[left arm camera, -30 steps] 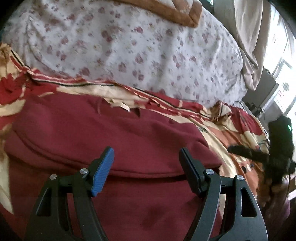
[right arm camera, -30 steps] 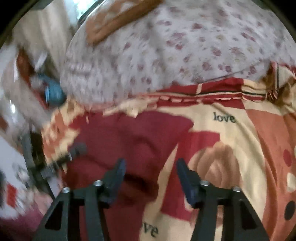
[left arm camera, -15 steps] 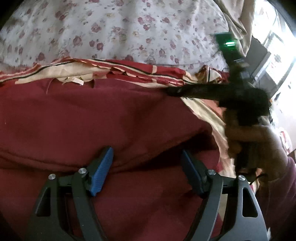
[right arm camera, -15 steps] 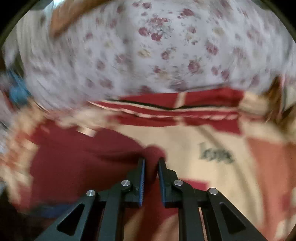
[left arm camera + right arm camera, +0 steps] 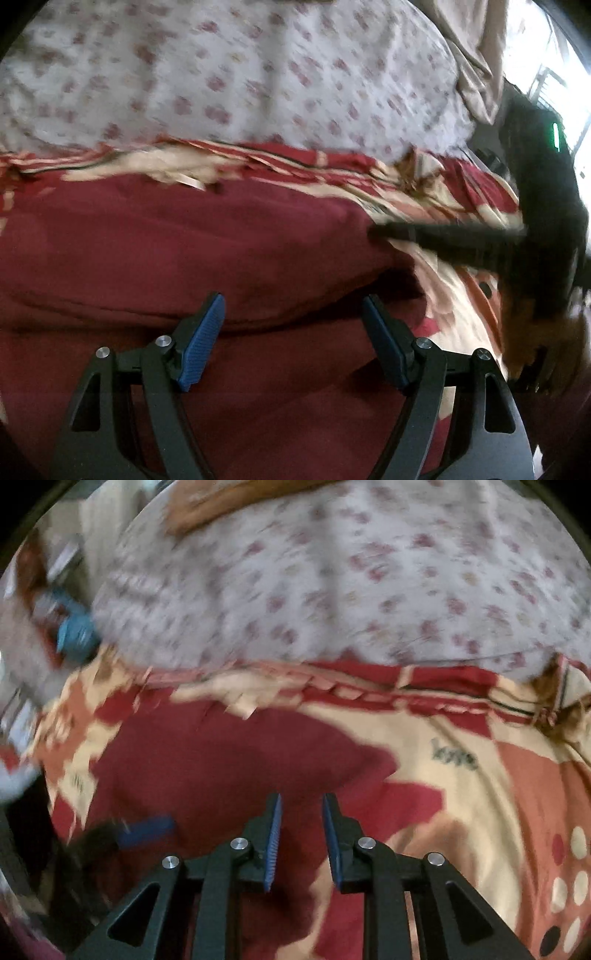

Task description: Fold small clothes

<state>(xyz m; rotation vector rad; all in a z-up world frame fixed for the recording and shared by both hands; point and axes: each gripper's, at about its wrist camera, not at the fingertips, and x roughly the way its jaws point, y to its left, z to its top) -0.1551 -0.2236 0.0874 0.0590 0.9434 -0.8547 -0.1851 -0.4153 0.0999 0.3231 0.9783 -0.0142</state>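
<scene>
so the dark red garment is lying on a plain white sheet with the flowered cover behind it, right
Not quite. The dark red garment lies on a patterned red and cream bedspread with "love" printed on it, not a plain white sheet. The flowered cover does sit behind it. The right wrist view shows this.

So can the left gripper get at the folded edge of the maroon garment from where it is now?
Probably yes. The left gripper has its jaws wide apart right over the maroon garment, whose fold runs between them with nothing on top. The right gripper sits off at the garment's far corner, out of the way.
</scene>
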